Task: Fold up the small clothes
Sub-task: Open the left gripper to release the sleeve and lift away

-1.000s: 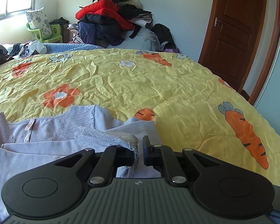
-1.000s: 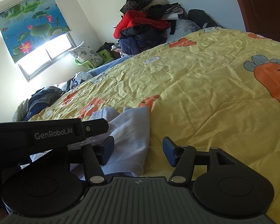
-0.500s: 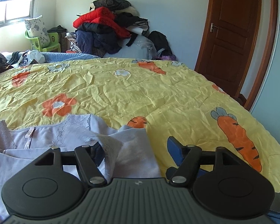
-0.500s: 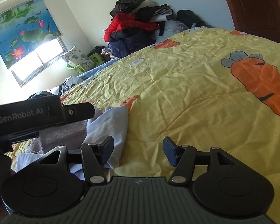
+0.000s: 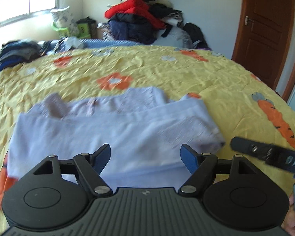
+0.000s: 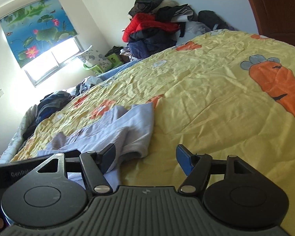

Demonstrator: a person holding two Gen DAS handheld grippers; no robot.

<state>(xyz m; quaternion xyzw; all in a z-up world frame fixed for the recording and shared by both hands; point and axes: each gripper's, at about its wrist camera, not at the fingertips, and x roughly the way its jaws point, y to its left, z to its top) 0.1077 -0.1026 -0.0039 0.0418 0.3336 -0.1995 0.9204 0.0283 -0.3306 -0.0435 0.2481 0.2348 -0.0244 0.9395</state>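
While both pairs of tongs gape apart, gripping nothing: left gripper [image 5: 145, 154] above near hem of lavender top [image 5: 112, 129], right gripper [image 6: 145, 154] beside its right edge. Top lying partly folded, flat on yellow carrot-print quilt [image 5: 186, 78]. Farther back, heap of jackets [image 5: 143, 19] against wall, window [image 6: 49, 63] left, brown door [image 5: 265, 29] right.
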